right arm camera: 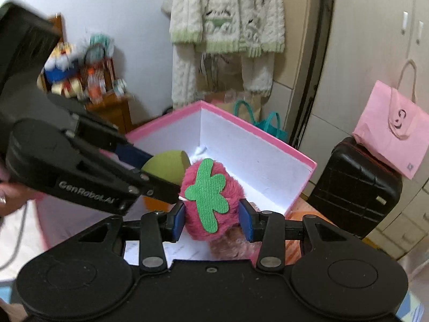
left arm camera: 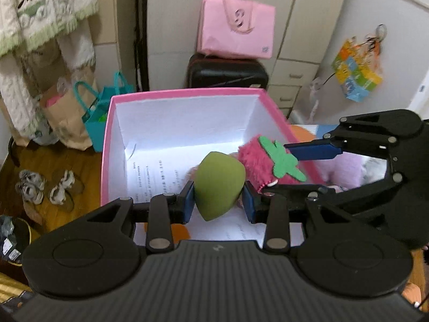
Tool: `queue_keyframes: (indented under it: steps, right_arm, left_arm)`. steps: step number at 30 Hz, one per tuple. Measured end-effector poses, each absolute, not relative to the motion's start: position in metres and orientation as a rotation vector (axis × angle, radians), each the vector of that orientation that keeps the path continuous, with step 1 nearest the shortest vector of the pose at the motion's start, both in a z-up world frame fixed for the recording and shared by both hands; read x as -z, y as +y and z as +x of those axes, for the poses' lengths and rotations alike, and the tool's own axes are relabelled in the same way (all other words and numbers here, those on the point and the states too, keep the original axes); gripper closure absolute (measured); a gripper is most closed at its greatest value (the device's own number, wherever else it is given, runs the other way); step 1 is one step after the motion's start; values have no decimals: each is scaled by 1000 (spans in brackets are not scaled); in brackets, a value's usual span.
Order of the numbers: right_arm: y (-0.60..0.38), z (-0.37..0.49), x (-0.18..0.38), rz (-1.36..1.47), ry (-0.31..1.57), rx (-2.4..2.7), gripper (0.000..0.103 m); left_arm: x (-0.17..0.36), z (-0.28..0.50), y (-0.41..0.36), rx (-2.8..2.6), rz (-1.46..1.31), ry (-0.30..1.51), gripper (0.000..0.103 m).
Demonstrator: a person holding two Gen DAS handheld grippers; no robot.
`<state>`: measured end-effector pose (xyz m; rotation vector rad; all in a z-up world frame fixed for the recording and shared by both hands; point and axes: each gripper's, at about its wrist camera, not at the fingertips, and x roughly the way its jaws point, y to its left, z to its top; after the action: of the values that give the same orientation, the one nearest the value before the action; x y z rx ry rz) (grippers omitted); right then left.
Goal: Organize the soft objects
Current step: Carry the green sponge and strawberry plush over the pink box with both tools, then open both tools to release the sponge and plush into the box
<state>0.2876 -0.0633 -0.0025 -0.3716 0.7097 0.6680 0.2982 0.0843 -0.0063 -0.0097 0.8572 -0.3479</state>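
Observation:
My left gripper (left arm camera: 218,202) is shut on a green egg-shaped sponge (left arm camera: 218,185) and holds it over the open pink box (left arm camera: 185,91) with white inside walls. My right gripper (right arm camera: 211,218) is shut on a fuzzy pink strawberry toy (right arm camera: 211,201) with a green felt leaf, held above the box's near edge (right arm camera: 166,120). The two grippers are close together: the right gripper with the strawberry (left arm camera: 257,161) shows at the right in the left wrist view, and the left gripper with the sponge (right arm camera: 166,165) shows at the left in the right wrist view.
A printed paper (left arm camera: 155,177) lies on the box floor. A black suitcase (left arm camera: 228,71) with a pink bag (left arm camera: 237,30) on it stands behind the box. Paper and teal bags (left arm camera: 80,112) and slippers (left arm camera: 48,187) are on the wooden floor at left. A pink plush (right arm camera: 233,244) lies below the strawberry.

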Motion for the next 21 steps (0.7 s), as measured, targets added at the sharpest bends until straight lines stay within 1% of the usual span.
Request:
queue_keyframes:
  steps: [8,12,13,14,16,19,20,21]
  right_arm:
    - [-43,318,21,-503,735,-642,56]
    - [-39,320,25,-543,727,-641,56]
    - [-39,318,24,-544,719,-646,54]
    - [-39,317,22,-542,712,-648,46]
    - [-40,312,19,-542,695,-638,35]
    - [-42,307,14,-543,693,-614,31]
    - [-43,305,13,-541,693,-608,31]
    - [-45,303,11,-539,693,-606,31]
  left_arm:
    - [33,333,84,271,2,920,67]
    - [34,339,84,237,-3,931,65]
    - [34,339,84,235,1,927,65]
    - [33,339,84,235,6,924,62]
    - [31,337,84,225,11,919,57]
    - [24,332,86,254,-1,916,49]
    - [22,330,86,254,-1,912,45]
    - [19,326,85,253,6,902,44]
